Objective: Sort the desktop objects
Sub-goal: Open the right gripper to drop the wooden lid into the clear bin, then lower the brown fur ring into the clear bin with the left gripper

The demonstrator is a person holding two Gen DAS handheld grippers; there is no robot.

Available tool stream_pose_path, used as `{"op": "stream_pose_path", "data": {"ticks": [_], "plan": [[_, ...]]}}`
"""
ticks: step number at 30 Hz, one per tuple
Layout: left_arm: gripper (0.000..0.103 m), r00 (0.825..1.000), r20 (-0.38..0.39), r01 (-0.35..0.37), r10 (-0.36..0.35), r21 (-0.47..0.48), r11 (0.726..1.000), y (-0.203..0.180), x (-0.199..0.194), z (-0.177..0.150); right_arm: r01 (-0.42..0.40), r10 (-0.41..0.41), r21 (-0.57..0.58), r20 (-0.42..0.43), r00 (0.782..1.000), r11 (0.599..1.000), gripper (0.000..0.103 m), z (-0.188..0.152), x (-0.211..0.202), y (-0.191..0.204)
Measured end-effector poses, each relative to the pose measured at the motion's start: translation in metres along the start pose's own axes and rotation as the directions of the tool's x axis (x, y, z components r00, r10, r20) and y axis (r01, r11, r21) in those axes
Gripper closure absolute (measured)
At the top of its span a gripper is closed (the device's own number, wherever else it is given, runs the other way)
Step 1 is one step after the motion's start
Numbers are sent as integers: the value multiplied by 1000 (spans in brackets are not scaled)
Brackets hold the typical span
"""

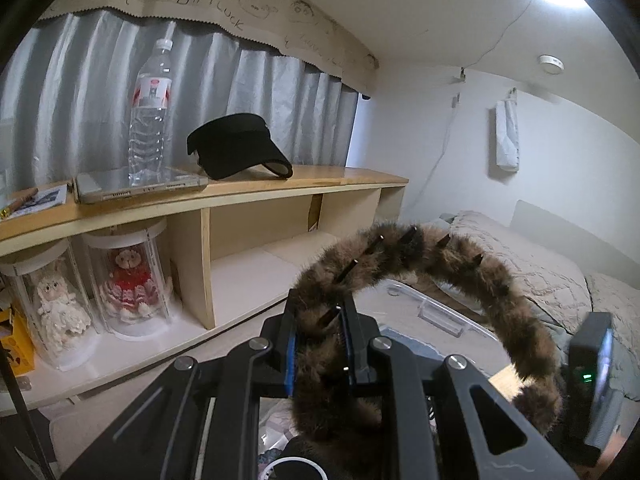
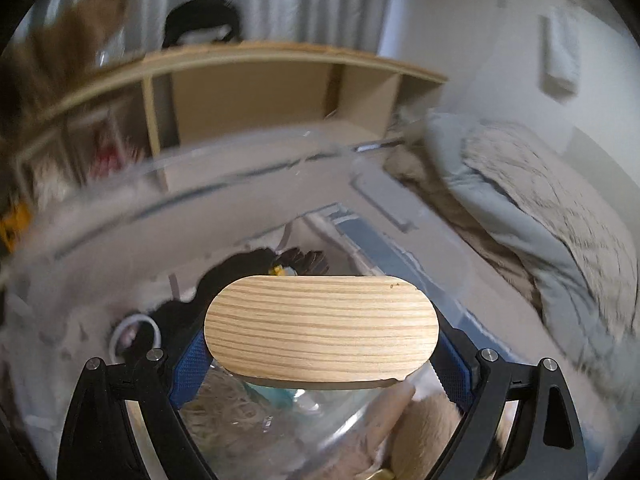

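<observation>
Holding a furry brown headband (image 1: 420,256) pinched between narrow fingers, the left gripper (image 1: 322,344) hangs above the clear storage bin (image 1: 440,312). The right gripper (image 2: 320,364) clamps an oval wooden piece (image 2: 320,328) over that bin's rim (image 2: 240,148). Judging by this, lower each item well inside before letting go, so the springy headband doesn't catch the rim.

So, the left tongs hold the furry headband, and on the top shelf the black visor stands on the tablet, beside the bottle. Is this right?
Not quite. The left wrist view shows the bottle standing on the tablet; the visor rests on the shelf itself, beside them. The rest holds: the left tongs are shut on the furry headband.
</observation>
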State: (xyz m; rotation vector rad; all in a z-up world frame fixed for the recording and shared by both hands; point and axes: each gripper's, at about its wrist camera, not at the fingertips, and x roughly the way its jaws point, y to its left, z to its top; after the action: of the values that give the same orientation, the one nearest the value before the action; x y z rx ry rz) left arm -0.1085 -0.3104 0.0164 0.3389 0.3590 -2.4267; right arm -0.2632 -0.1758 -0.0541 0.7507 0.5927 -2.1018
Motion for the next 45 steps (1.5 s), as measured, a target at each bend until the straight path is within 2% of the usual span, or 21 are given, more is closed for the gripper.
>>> {"op": "stream_pose_path", "data": {"ticks": [3,6,11,19,25,32,36,45], "plan": [[85,1000,-16,-6,6,-5,1000,1,8,-2,-1,-1,-79,-34,999,997,9,5,14,9],[85,999,-36,-9,9,-3,1000,1,14,-5,9,-13,-52,-70,997,999,8,5,26,4],[85,998,-56,-2,2,9,1000,-3,20,-10,37,-37,32,-17,999,999,0,-1,19,-12],[85,997,-79,3,-2,17,1000,-7,21,-13,43,-47,96,45,998,995,0,-4,-6,-27],[85,992,-126,36,-33,27,999,-6,26,-16,21,-32,110,102,994,994,0,-15,-46,-22],[85,975,-210,90,-79,47,995,-16,32,-26,0,-30,173,172,985,985,0,-31,-106,-23],[85,952,-284,150,-116,100,984,-32,37,-39,-7,-24,166,183,983,986,0,-46,-134,-17],[85,916,-388,174,-102,155,973,-46,42,-57,-20,-31,241,209,977,970,0,-68,-172,-9]]}}
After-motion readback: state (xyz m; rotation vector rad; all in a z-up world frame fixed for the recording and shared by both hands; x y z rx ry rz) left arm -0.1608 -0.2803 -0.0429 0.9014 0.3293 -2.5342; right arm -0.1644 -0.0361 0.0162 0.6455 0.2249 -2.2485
